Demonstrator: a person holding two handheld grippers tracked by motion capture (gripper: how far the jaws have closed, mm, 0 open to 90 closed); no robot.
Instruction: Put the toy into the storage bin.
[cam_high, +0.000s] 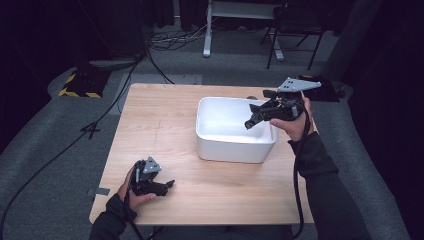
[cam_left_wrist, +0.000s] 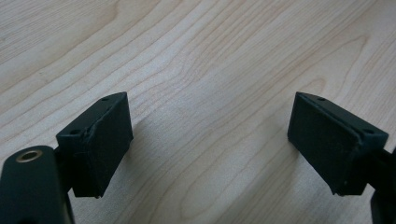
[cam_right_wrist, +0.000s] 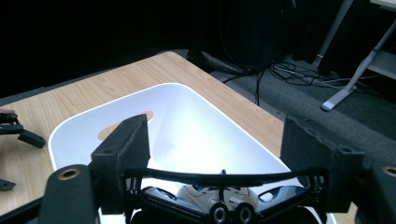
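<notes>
A white rectangular tub (cam_high: 231, 148) stands on the wooden table (cam_high: 160, 125), right of centre. Over its right end, my right gripper (cam_high: 252, 120) points down-left into it. In the right gripper view the right gripper (cam_right_wrist: 215, 140) is shut on a black-and-white thing that looks like a toy car (cam_right_wrist: 208, 196); its thin black bar spans the jaws above the tub's (cam_right_wrist: 93, 116) white inside. My left gripper (cam_high: 169, 184) rests near the table's front left. Its jaws stand open in the left gripper view (cam_left_wrist: 208, 140), with bare wood between them.
Grey carpet surrounds the table. Cables (cam_high: 100, 120) run across the floor at the left past a yellow-and-black striped base (cam_high: 80, 87). A white desk leg (cam_high: 207, 30) and a dark chair (cam_high: 295, 30) stand beyond the far edge.
</notes>
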